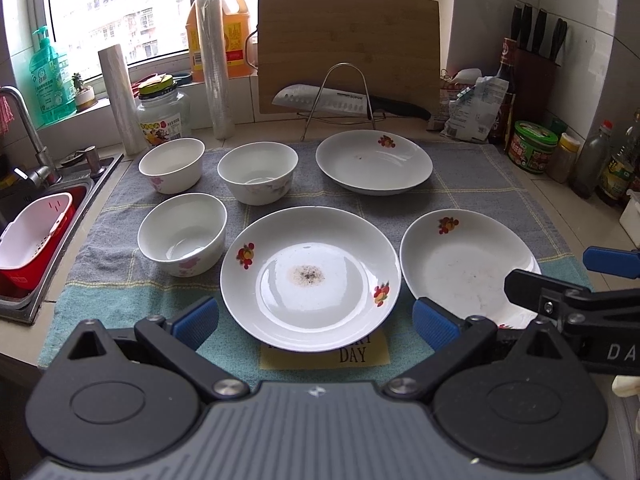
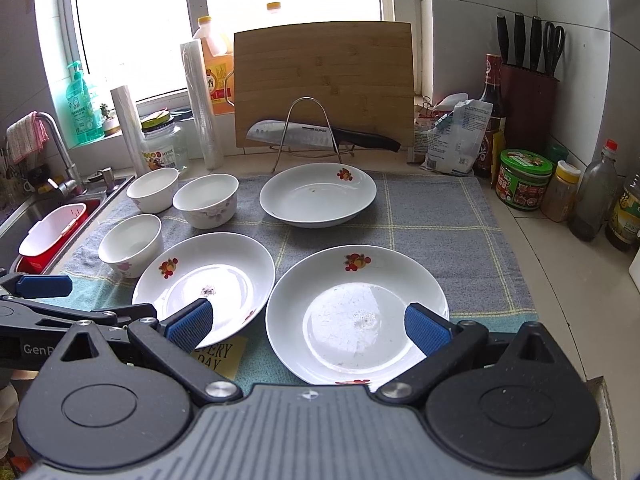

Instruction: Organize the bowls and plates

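Three plates and three bowls lie spread on a checked cloth (image 1: 472, 184) on the counter; none is stacked yet.

**Left gripper** (image 1: 316, 322): jaws spread wide, holding nothing. It hangs at the near edge of the cloth, directly in front of the near-centre plate (image 1: 310, 278), whose near rim sits between the two blue pads (image 1: 196, 320) without visible contact. The plate lies straight ahead along the finger axis. Being round, it has no long axis, so any rim point serves for a grasp.

**Right gripper** (image 2: 310, 328): jaws likewise wide apart and empty. It hovers over the near rim of the near-right plate (image 2: 356, 312), which lies dead ahead of it. Contact cannot be confirmed from either view.

**Remaining items:**
- Far plate (image 1: 374, 162): beyond both near plates, in front of the knife rack (image 1: 344, 96).
- Three bowls (image 1: 182, 234) (image 1: 258, 172) (image 1: 172, 165): clustered on the left side of the cloth, nearer the left gripper, toward the sink (image 1: 24, 216).

**Judgement:** each gripper is nearest to the plate in front of it. The two near plates sit just beside each other, so nesting one on the other calls for a short sideways carry.
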`<action>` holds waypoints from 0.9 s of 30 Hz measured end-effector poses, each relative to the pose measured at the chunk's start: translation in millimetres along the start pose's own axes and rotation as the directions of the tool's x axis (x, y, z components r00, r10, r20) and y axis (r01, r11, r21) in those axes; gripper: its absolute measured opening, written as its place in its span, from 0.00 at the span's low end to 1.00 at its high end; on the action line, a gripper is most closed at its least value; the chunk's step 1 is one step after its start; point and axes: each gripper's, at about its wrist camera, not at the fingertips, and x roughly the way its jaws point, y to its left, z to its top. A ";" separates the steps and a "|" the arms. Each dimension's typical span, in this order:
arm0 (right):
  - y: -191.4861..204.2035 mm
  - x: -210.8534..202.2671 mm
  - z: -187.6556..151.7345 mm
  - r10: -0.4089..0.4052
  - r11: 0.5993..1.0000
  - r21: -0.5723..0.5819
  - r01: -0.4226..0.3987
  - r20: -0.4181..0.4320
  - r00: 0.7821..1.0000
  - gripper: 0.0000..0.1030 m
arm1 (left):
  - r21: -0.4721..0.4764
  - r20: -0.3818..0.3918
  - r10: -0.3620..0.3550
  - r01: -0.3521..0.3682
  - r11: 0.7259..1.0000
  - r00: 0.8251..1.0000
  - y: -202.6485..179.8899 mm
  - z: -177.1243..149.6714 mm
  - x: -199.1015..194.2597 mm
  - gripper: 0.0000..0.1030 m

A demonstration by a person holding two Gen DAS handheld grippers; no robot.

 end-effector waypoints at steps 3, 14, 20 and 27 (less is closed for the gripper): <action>-6.6 1.1 -4.4 0.006 1.000 -0.013 -0.006 0.012 1.000 1.00 | 0.012 0.029 -0.030 0.030 0.999 0.999 -1.1 0.1 1.3 0.99; -37.9 27.9 -45.2 -0.034 0.997 -0.064 0.032 -0.033 0.999 1.00 | 0.050 0.054 -0.057 0.054 0.997 0.997 1.3 -10.6 19.9 0.99; -47.9 60.3 -68.2 -0.037 0.998 -0.057 0.031 -0.105 0.994 1.00 | 0.045 0.034 -0.081 0.080 0.996 0.996 8.4 -13.1 33.5 0.99; -46.8 86.2 -76.7 -0.050 0.996 -0.082 0.040 -0.131 0.990 1.00 | 0.067 0.020 -0.118 0.117 0.991 0.993 14.5 -6.8 45.0 0.99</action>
